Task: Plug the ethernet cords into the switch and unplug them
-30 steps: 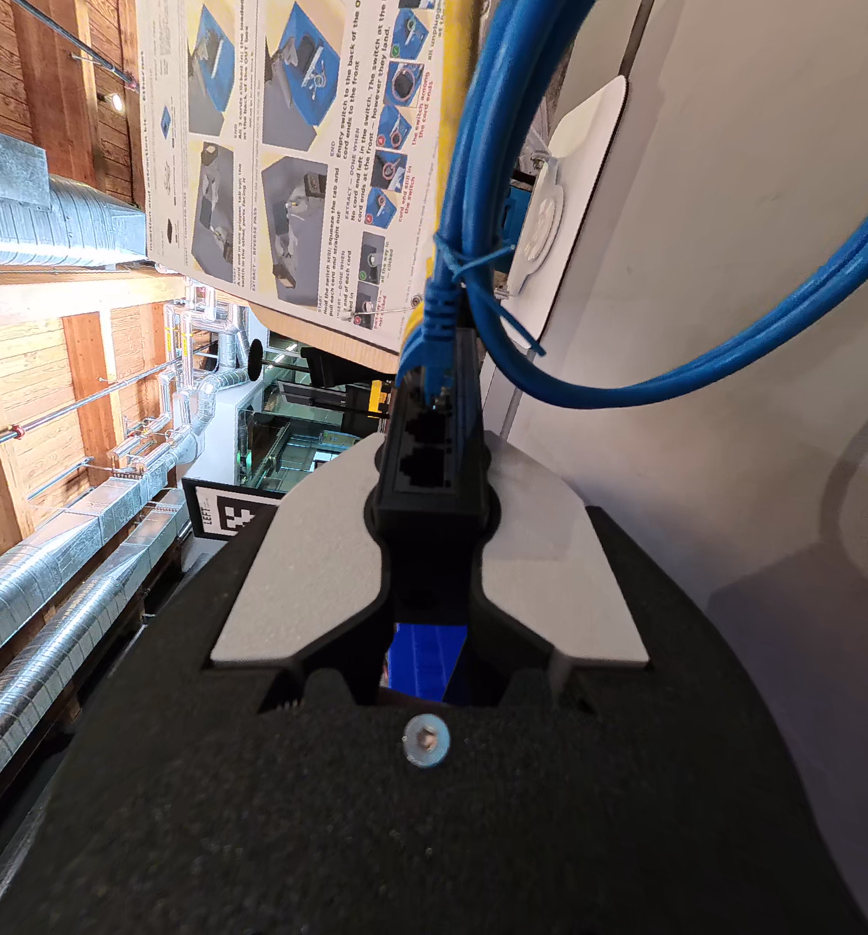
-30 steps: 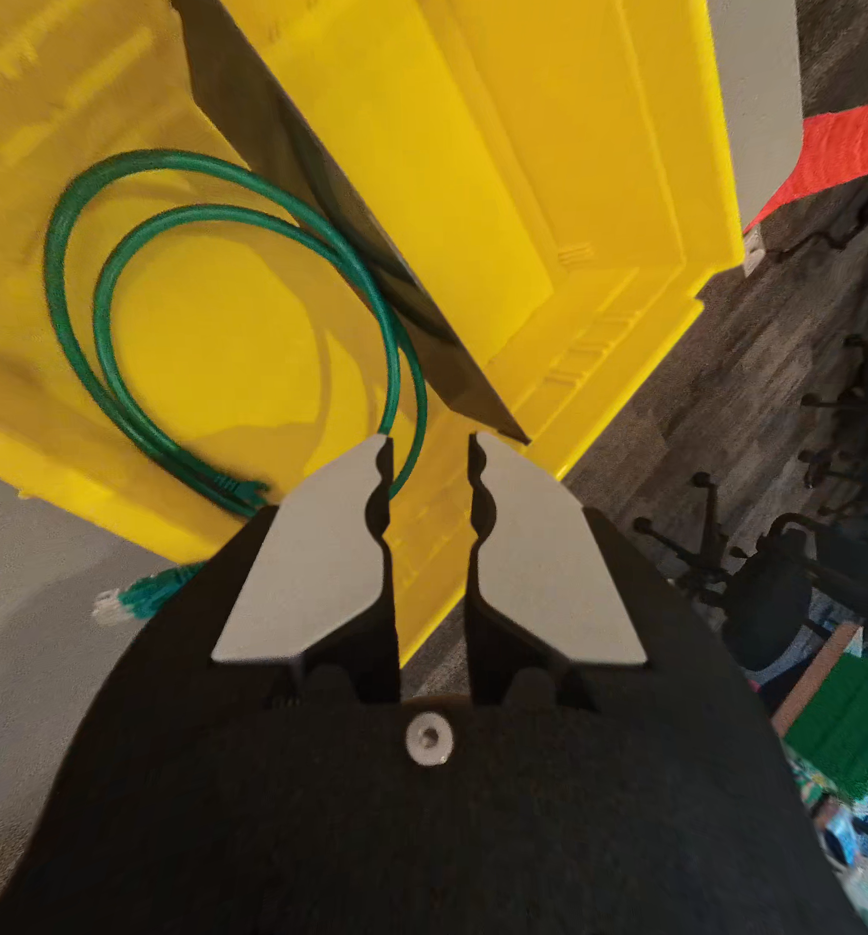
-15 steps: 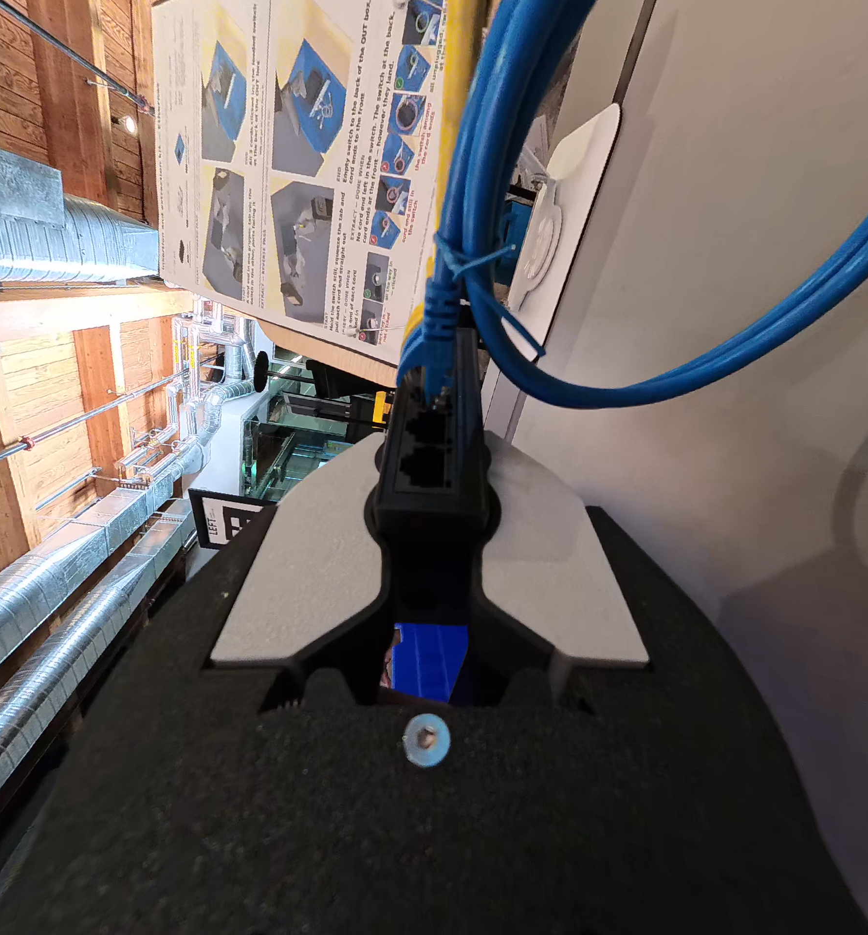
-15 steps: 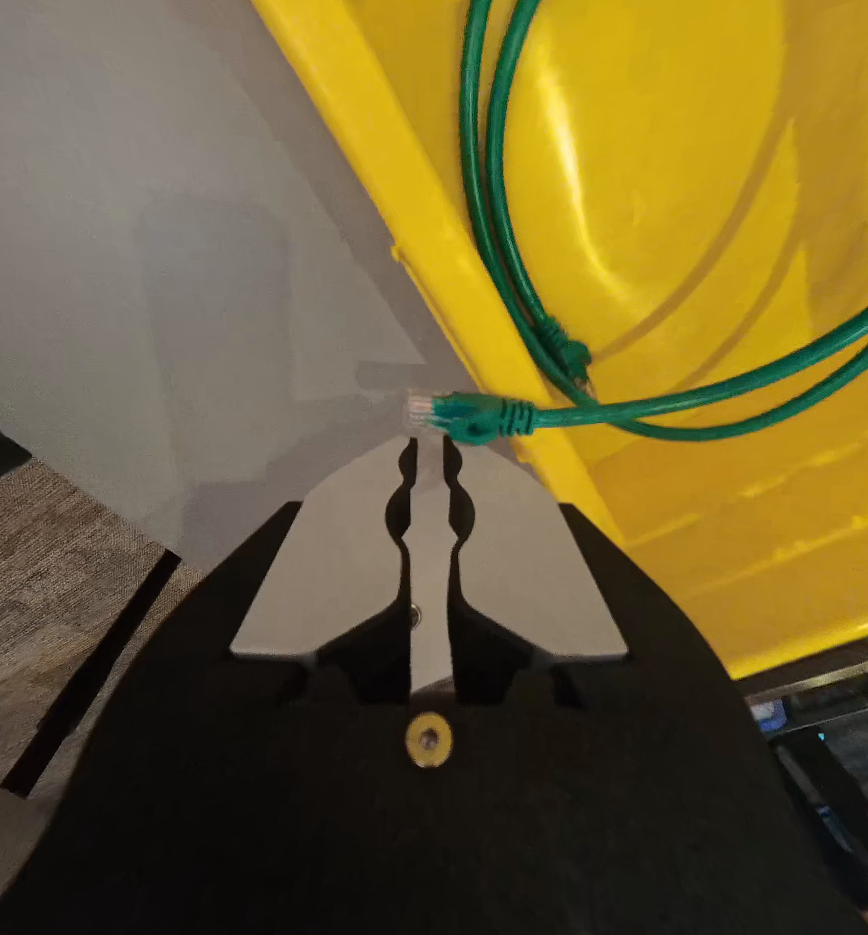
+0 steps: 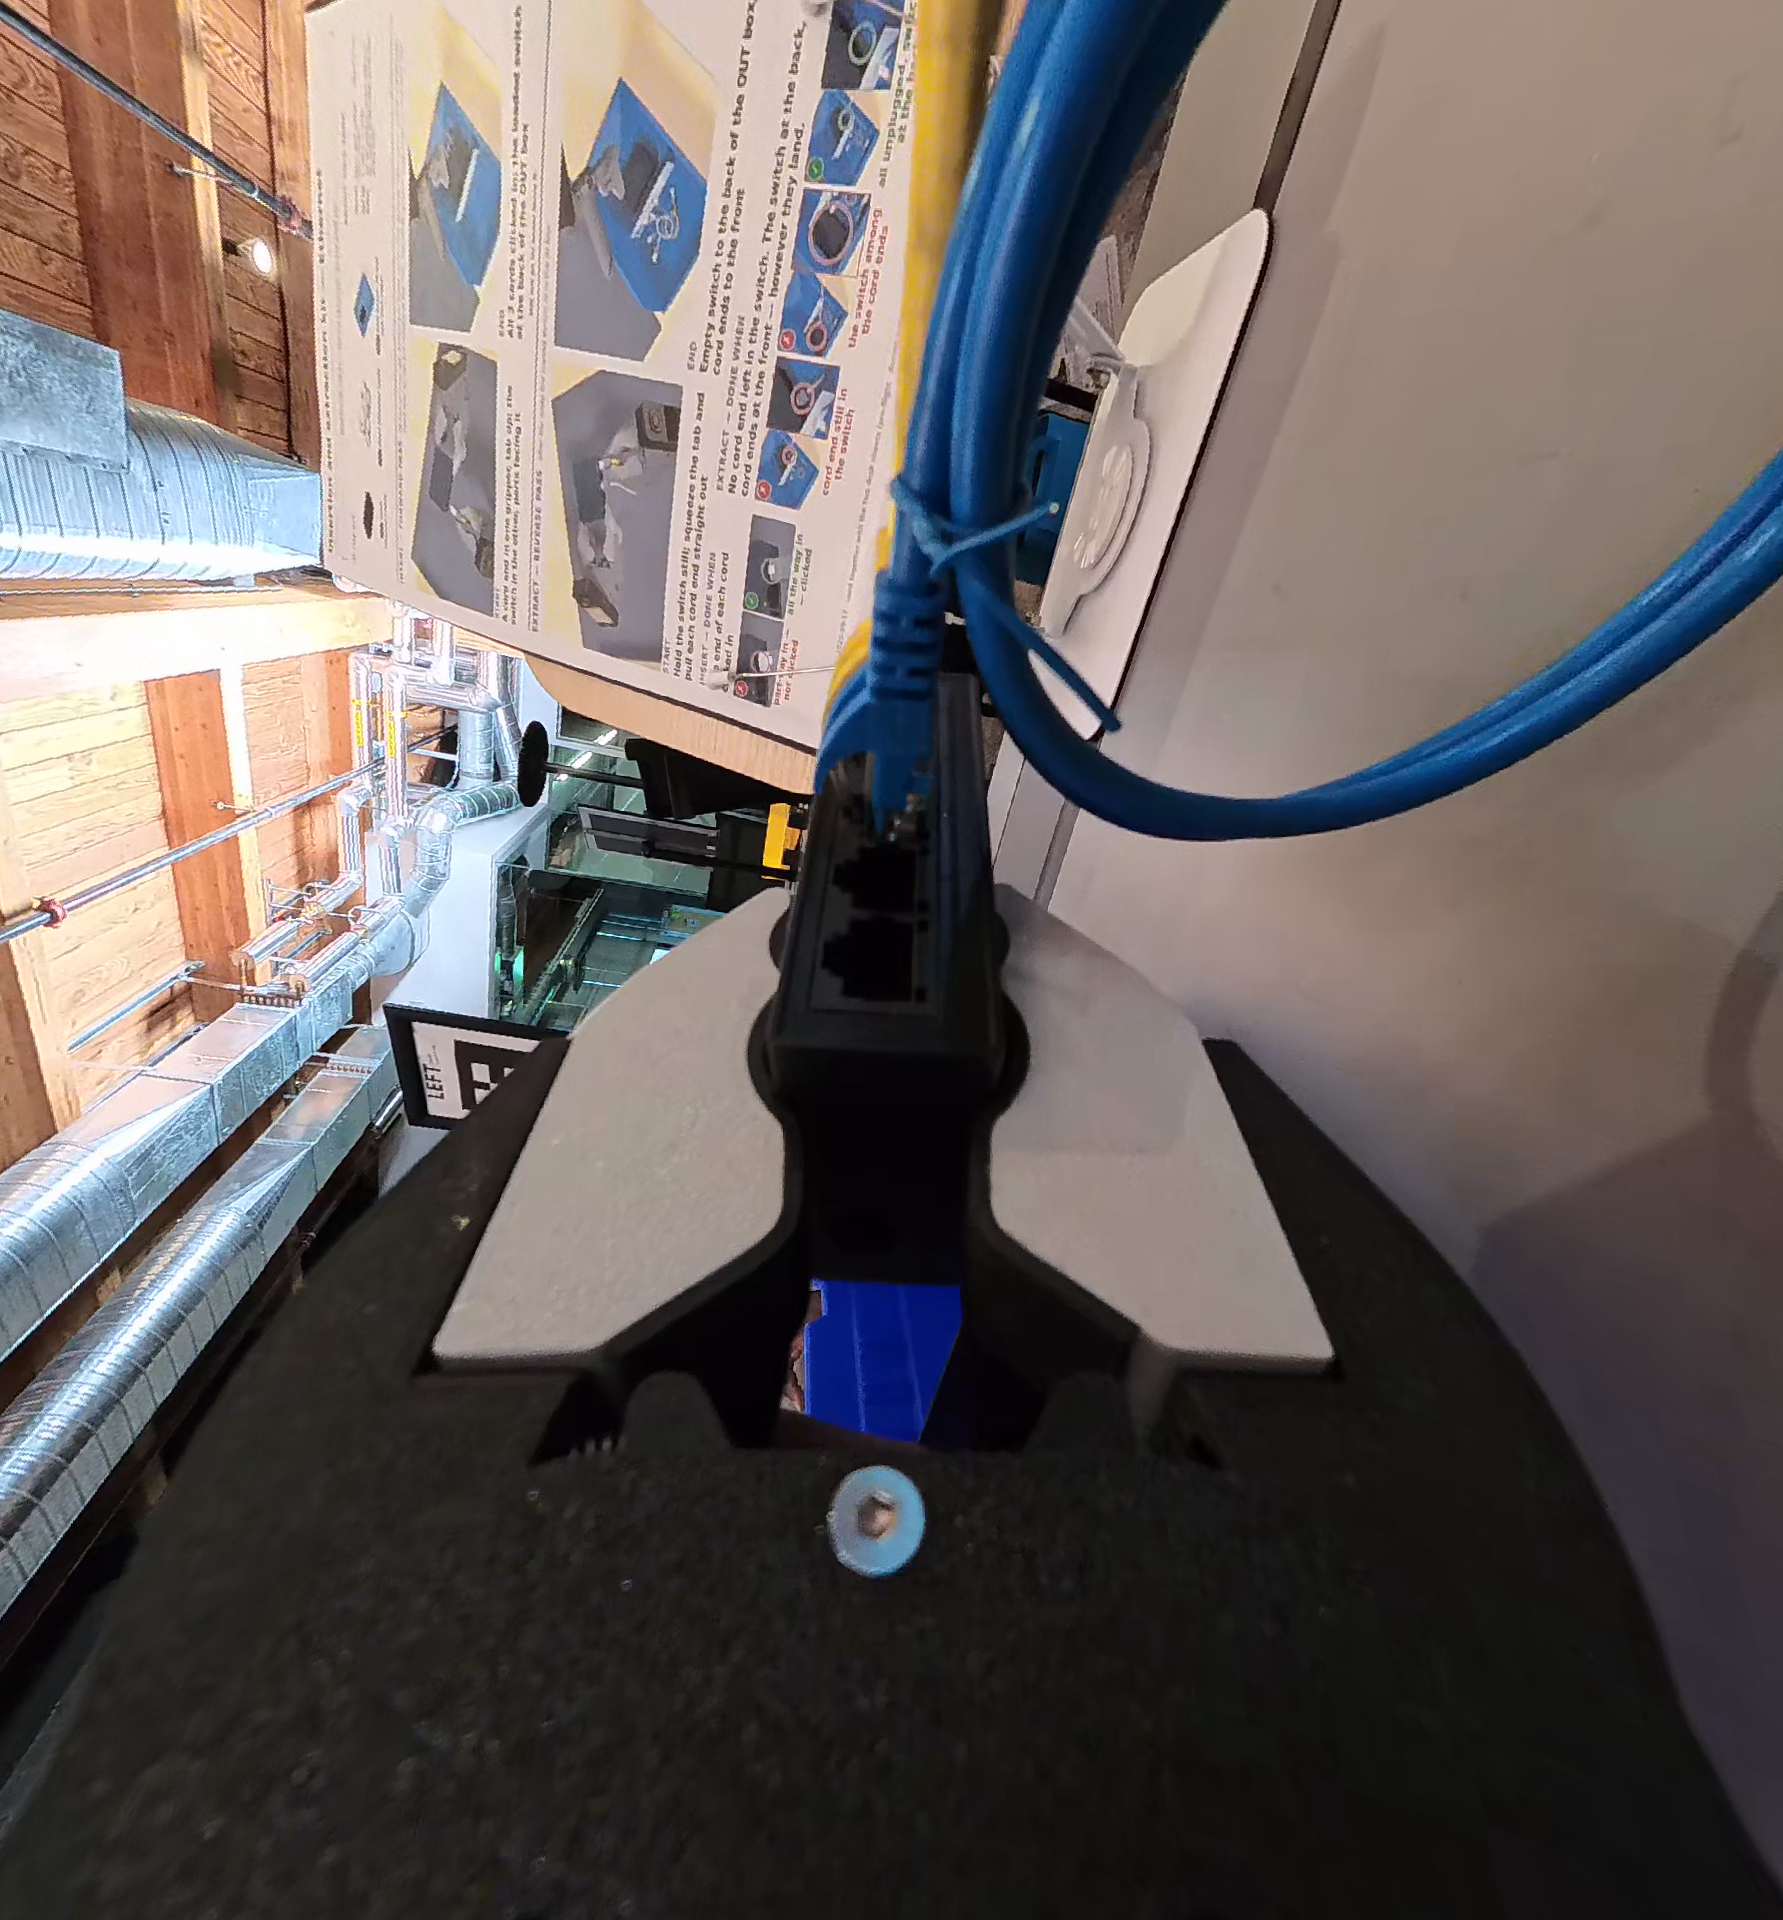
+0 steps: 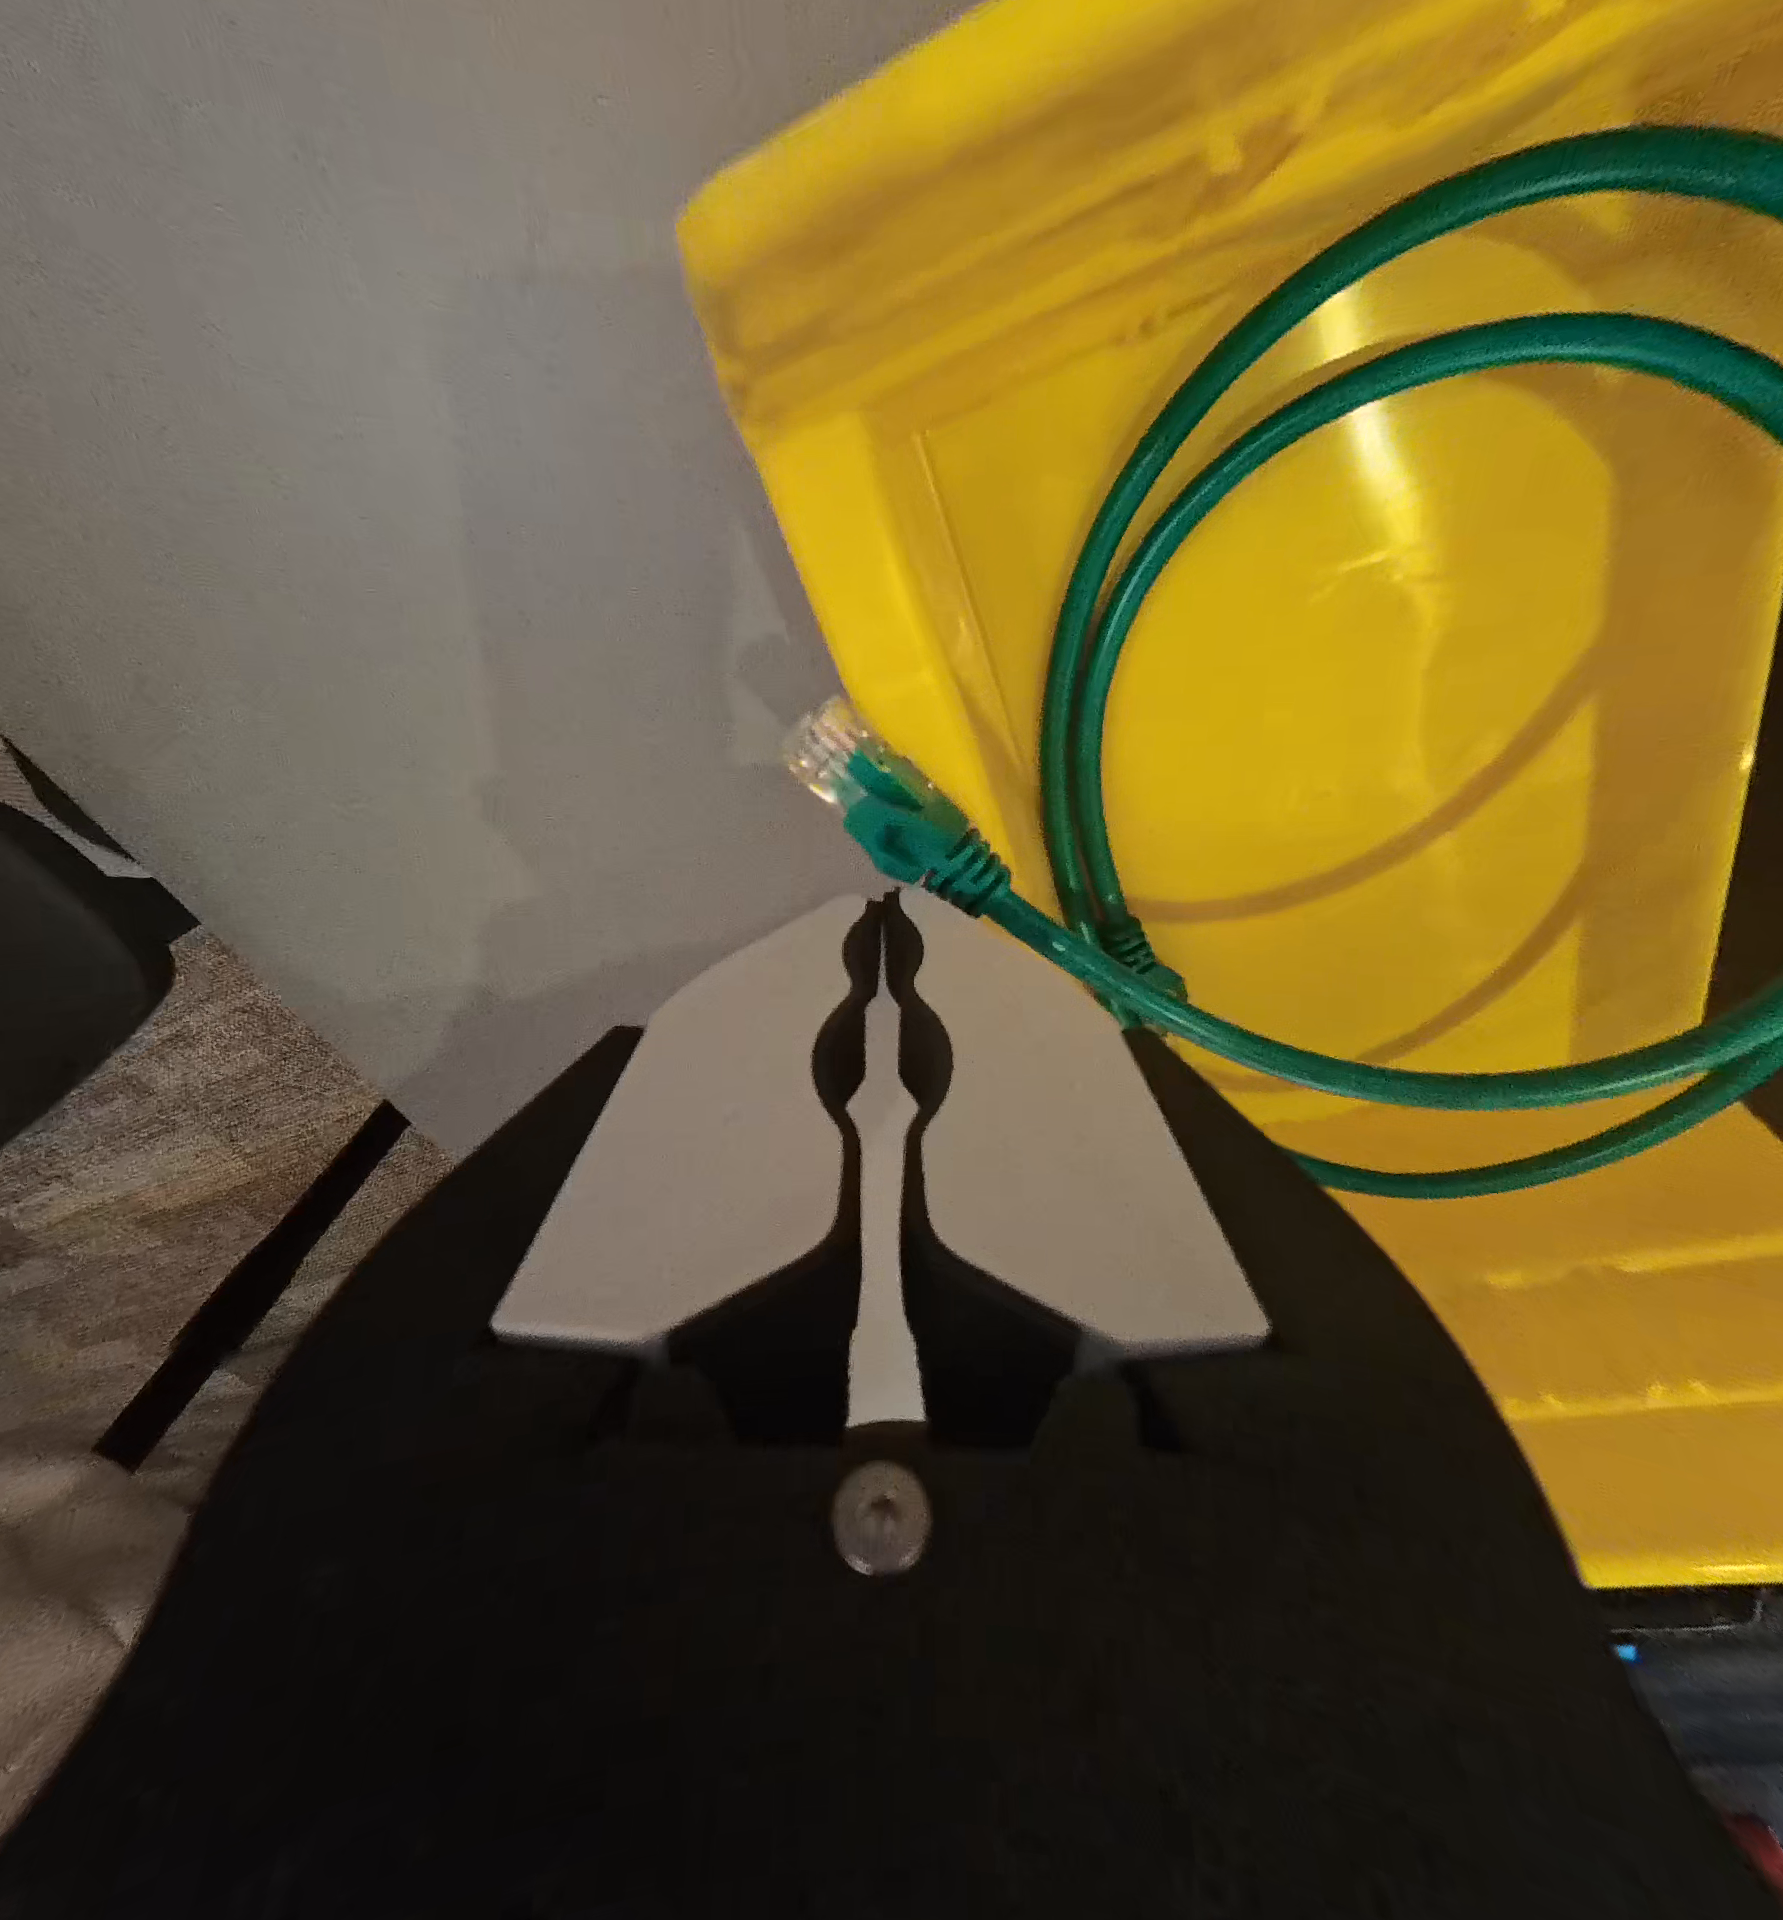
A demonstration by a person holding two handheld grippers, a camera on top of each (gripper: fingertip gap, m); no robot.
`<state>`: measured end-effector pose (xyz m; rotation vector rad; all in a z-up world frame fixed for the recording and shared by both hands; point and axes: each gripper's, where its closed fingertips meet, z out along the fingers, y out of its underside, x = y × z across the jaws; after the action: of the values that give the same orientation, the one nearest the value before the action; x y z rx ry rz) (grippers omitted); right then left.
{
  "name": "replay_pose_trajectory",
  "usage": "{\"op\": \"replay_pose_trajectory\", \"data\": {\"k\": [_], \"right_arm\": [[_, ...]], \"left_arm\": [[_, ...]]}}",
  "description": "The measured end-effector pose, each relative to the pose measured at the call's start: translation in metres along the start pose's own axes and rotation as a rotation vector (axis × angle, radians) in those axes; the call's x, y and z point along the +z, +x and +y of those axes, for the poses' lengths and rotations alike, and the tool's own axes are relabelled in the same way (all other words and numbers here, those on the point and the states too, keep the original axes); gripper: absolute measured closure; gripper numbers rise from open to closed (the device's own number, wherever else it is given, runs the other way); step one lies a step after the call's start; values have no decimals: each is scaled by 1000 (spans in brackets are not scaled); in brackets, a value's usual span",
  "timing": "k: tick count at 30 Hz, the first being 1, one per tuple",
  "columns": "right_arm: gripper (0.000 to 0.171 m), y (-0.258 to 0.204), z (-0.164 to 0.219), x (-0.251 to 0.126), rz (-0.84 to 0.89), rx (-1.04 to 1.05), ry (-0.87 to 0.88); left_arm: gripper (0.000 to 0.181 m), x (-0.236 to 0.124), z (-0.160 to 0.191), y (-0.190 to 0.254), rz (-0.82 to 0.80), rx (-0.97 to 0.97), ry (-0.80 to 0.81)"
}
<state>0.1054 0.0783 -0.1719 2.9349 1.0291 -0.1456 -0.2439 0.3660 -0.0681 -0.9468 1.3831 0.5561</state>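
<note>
One green cord [image 6: 1386, 1081] coils inside yellow bin [image 6: 970, 312], plug [image 6: 866, 790] overhanging.

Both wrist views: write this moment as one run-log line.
left gripper: shut on switch | blue cord: plugged in | right gripper: shut, empty | green cord: over yellow bin rim

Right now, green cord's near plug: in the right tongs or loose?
Loose. The right tongs are shut on nothing; the green cord's plug lies just beyond their tips, over the yellow bin's edge.

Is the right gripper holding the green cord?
No, the right gripper is shut on nothing; the green cord's plug lies just beside its tips.
</note>
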Motion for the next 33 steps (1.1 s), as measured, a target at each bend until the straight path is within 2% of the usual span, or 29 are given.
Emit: {"op": "replay_pose_trajectory", "data": {"k": [17, 21, 27, 30, 33], "right_arm": [[168, 19, -49, -16, 66, -80, 118], [164, 30, -50, -6, 66, -71, 81], [163, 41, -44, 21, -22, -14, 39], [163, 41, -50, 10, -31, 14, 134], [163, 47, -48, -16, 58, 56, 256]], "left_arm": [[151, 0, -1, 3, 8, 6, 2], [151, 0, 0, 4, 10, 6, 1], [152, 0, 0, 5, 14, 9, -1], [152, 0, 1, 5, 15, 8, -2], [151, 1, 2, 5, 17, 6, -4]]}}
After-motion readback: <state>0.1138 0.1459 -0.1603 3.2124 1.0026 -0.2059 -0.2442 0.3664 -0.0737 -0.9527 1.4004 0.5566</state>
